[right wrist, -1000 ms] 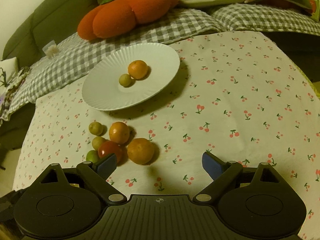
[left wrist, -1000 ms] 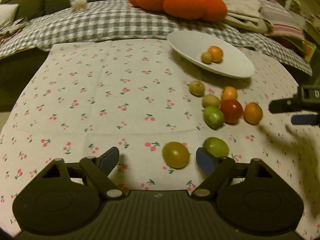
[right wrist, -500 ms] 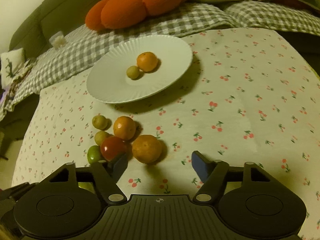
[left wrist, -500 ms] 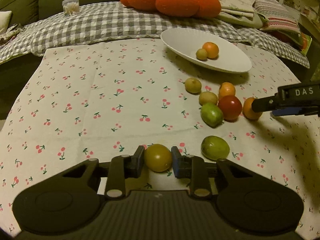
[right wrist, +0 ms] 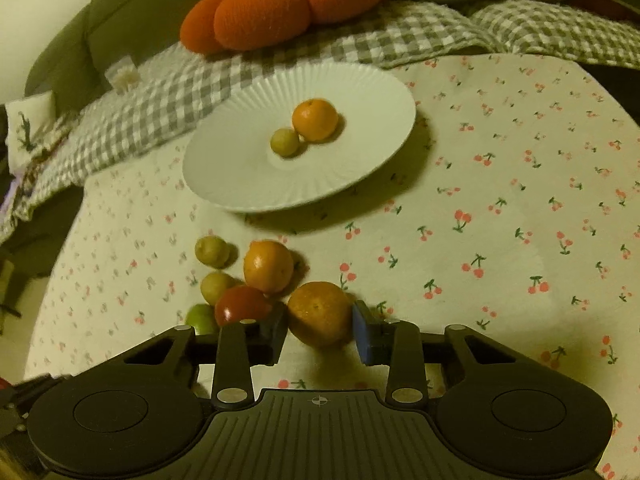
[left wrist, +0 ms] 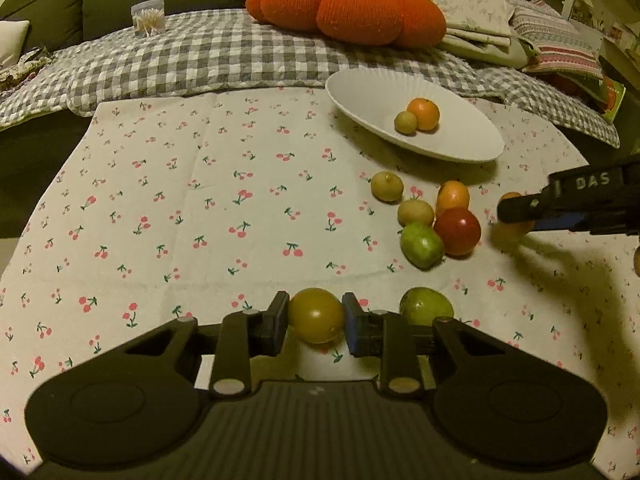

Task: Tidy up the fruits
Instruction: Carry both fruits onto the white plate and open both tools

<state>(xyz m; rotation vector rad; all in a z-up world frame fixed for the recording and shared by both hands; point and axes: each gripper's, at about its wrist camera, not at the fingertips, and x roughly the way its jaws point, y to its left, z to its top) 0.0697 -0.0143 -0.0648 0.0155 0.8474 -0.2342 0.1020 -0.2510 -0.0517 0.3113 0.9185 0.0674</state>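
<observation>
My left gripper [left wrist: 315, 322] is shut on a yellow-green tomato [left wrist: 316, 315] low over the cherry-print cloth. A green fruit [left wrist: 426, 306] lies just right of it. My right gripper [right wrist: 319, 326] is shut on an orange [right wrist: 319, 312]; in the left wrist view it [left wrist: 516, 216] reaches in from the right. Beside it lie a red tomato [right wrist: 240, 305], another orange [right wrist: 268, 266], two small yellow-green fruits [right wrist: 212, 251] and a green fruit [right wrist: 200, 317]. The white plate [right wrist: 240, 176] holds an orange [right wrist: 315, 119] and a small yellow-green fruit [right wrist: 285, 142].
A grey checked blanket [left wrist: 192, 56] and an orange pumpkin cushion [left wrist: 344, 10] lie behind the table on the sofa. A clear cup of cotton swabs [left wrist: 148, 16] stands at the back left. Folded cloths [left wrist: 552, 44] are piled at the back right.
My left gripper has closed on the yellow-green tomato and holds it. My right gripper has moved down to the orange and closed on it.
</observation>
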